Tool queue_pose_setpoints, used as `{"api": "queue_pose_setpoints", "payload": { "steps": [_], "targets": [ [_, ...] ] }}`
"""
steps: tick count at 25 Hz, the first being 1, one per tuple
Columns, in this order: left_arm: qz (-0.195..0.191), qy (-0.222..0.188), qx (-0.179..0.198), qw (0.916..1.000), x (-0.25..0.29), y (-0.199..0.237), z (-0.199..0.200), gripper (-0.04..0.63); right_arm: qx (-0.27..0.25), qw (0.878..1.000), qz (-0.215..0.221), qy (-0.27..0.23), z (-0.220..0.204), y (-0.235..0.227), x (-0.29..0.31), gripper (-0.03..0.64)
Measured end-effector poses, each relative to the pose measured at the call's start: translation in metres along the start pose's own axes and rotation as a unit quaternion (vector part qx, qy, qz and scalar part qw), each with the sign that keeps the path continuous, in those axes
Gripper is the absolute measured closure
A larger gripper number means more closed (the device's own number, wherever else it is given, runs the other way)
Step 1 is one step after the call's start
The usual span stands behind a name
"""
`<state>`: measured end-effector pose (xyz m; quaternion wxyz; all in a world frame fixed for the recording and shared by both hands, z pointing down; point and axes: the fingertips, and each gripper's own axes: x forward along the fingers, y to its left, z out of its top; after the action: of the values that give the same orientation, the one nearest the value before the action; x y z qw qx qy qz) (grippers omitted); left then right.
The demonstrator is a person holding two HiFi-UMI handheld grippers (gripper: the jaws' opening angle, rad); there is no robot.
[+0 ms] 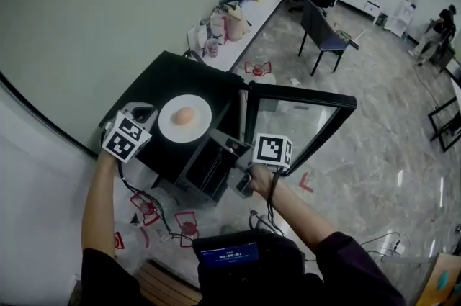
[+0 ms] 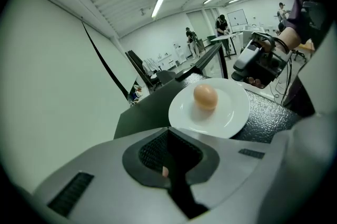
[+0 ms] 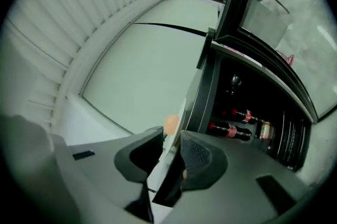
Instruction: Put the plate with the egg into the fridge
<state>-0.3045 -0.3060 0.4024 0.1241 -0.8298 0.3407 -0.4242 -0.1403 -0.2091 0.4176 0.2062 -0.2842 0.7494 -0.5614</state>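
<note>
Left gripper view looks along the left gripper [image 2: 168, 136], whose jaws stand together, only a thin dark seam between the pads and nothing caught in them. Just past their tips the white plate [image 2: 234, 112] lies flat on the black top of the fridge [image 2: 152, 107], the egg [image 2: 205, 96] sitting near its middle; whether the tips touch the near rim cannot be told.

The right gripper [image 3: 169, 138] points level and is rolled on its side, its jaws partly apart with a clear gap; no pad presses on anything, and through the gap show the egg and a pale strip beyond.

Only the right gripper view looks into the fridge, where bottles [image 3: 231, 130] with red labels lie on a shelf in the dark interior.

Only the head view shows the whole layout: the glass door [image 1: 302, 117] swung wide open, the left gripper beside the plate's left edge, and the right gripper low at the fridge's open front, well apart from the plate. The left gripper view alone shows the right gripper from across the plate.
</note>
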Motion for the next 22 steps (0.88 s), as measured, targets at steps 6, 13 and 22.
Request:
{"api": "queue_pose_setpoints", "payload": {
  "steps": [6,13,22],
  "targets": [
    [-0.028,0.011,-0.004,0.9995,0.014,-0.001,-0.003,0.588,0.013,1.000,0.000,0.016,0.009,-0.005,0.010,0.535],
    [-0.045,0.006,0.007,0.9990,0.024,-0.011,0.010,0.588,0.020,1.000,-0.007,0.021,0.013,-0.008,0.014,0.535],
    [-0.055,-0.010,0.010,0.9984,0.026,-0.028,0.021,0.588,0.025,0.999,-0.015,0.022,0.014,-0.013,0.017,0.565]
  ]
}}
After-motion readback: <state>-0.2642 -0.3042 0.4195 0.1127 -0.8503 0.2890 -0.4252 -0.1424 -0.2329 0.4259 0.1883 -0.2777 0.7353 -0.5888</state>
